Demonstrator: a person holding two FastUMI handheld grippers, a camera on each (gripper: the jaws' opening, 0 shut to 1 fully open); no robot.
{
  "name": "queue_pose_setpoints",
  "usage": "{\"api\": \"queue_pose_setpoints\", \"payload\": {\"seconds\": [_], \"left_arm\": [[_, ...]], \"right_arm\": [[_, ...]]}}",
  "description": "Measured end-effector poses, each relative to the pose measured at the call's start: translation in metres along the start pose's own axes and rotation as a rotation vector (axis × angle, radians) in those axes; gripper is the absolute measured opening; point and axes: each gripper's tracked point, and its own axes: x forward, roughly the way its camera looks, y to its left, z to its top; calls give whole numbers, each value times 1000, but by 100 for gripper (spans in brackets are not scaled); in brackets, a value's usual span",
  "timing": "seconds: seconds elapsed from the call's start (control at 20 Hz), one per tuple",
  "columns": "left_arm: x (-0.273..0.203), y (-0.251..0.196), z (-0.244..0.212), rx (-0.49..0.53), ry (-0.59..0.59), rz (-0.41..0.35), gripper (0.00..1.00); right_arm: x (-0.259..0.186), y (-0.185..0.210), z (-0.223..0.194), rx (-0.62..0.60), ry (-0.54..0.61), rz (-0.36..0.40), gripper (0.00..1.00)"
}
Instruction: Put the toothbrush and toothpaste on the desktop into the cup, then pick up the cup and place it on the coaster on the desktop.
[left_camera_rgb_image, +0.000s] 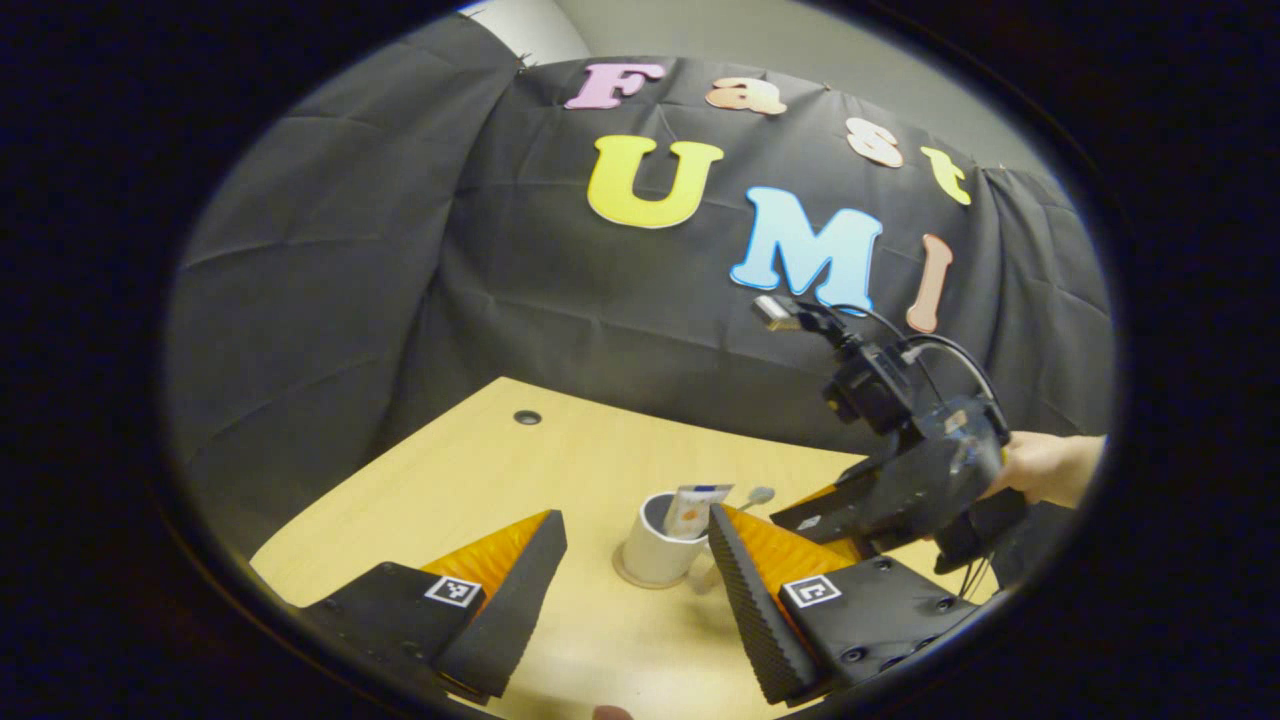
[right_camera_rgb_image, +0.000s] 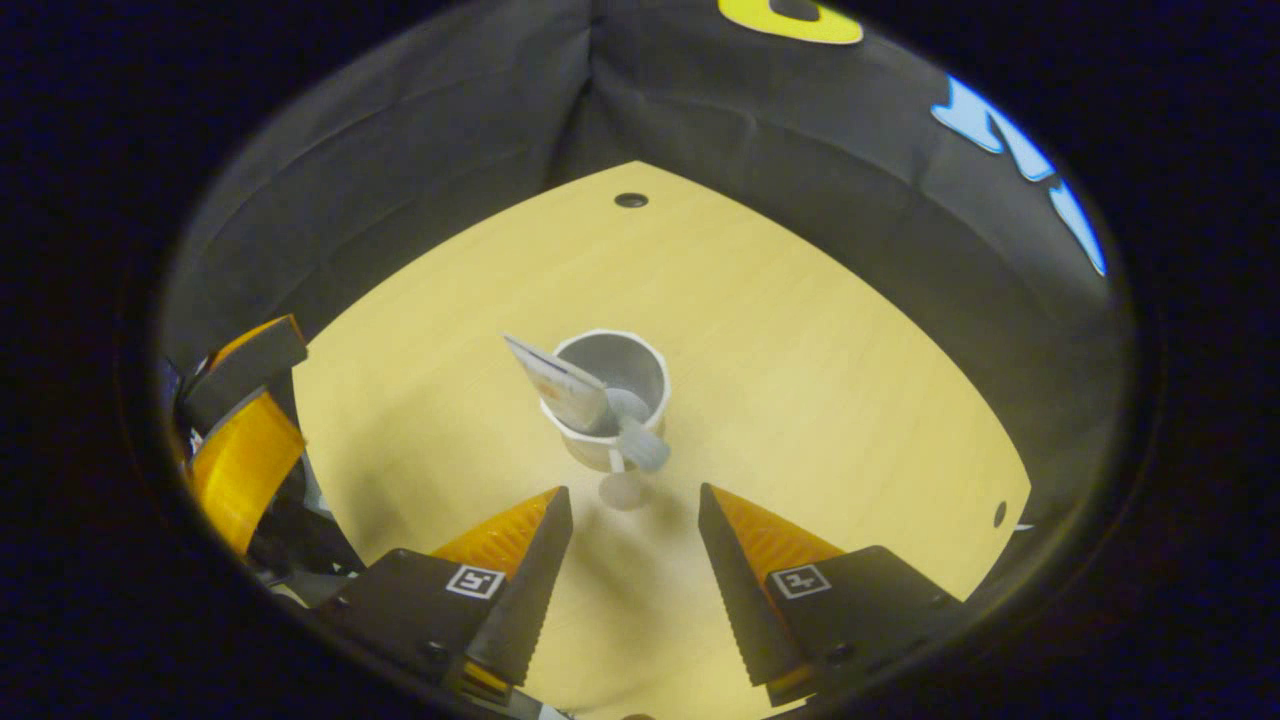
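A white cup stands upright on a thin round tan coaster on the wooden desktop. A toothpaste tube and a toothbrush stick out of its mouth. My left gripper is open just in front of the cup, with nothing between its fingers. The right gripper, held by a hand, hovers to the cup's right. In the right gripper view I look down into the cup, with the toothpaste tube and the toothbrush leaning inside. My right gripper is open above it, apart from it.
The desktop has a small round hole near its far corner and another hole by its right edge. Black cloth walls close in behind the table. The left gripper sits low at the left edge.
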Motion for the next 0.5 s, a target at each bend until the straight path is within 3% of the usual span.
{"api": "queue_pose_setpoints", "payload": {"seconds": [0.3,0.5], "left_arm": [[28,-59,21,50,-31,-110,93],[35,-92,38,101,-81,-137,94]], "right_arm": [[-69,-40,-37,274,-245,-181,89],[-132,-72,-60,410,-487,-366,89]]}}
